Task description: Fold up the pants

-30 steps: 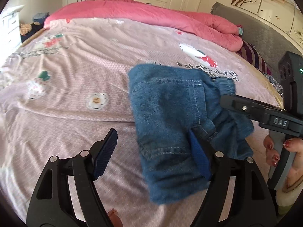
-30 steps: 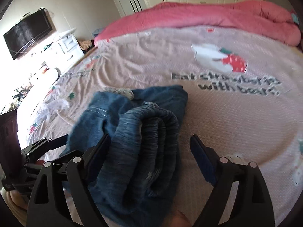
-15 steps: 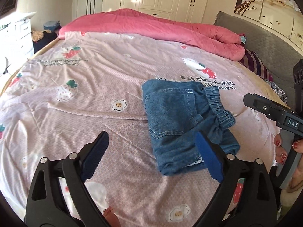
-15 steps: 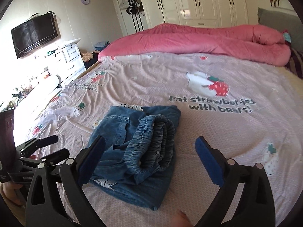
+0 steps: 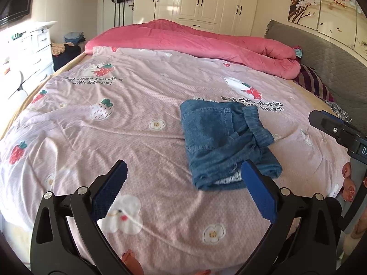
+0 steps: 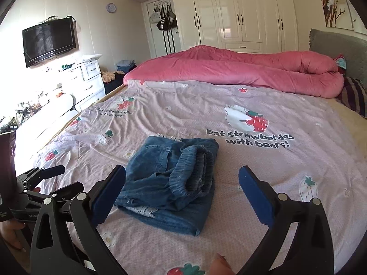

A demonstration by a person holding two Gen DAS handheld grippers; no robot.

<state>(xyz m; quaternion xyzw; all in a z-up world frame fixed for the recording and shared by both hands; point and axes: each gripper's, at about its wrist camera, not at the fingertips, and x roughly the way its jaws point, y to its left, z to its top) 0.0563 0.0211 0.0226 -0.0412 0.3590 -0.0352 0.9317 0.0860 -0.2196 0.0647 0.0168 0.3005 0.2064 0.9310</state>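
Observation:
The blue denim pants (image 5: 226,139) lie folded in a compact bundle on the pink strawberry bedsheet (image 5: 128,123), waistband rolled on the right side. They also show in the right wrist view (image 6: 170,181). My left gripper (image 5: 183,192) is open and empty, held above the sheet short of the pants. My right gripper (image 6: 182,197) is open and empty, also pulled back from the pants. The right gripper's body (image 5: 341,135) shows at the right edge of the left wrist view; the left gripper's body (image 6: 41,188) shows at the left edge of the right wrist view.
A rolled pink duvet (image 6: 240,68) lies along the far side of the bed. A grey headboard (image 5: 321,52) and striped pillow (image 5: 314,84) are at right. White drawers (image 6: 84,75), a wall TV (image 6: 49,41) and wardrobes (image 6: 238,13) stand beyond.
Both grippers have drawn back and up from the pants, which now lie released on the sheet and look smaller in both views.

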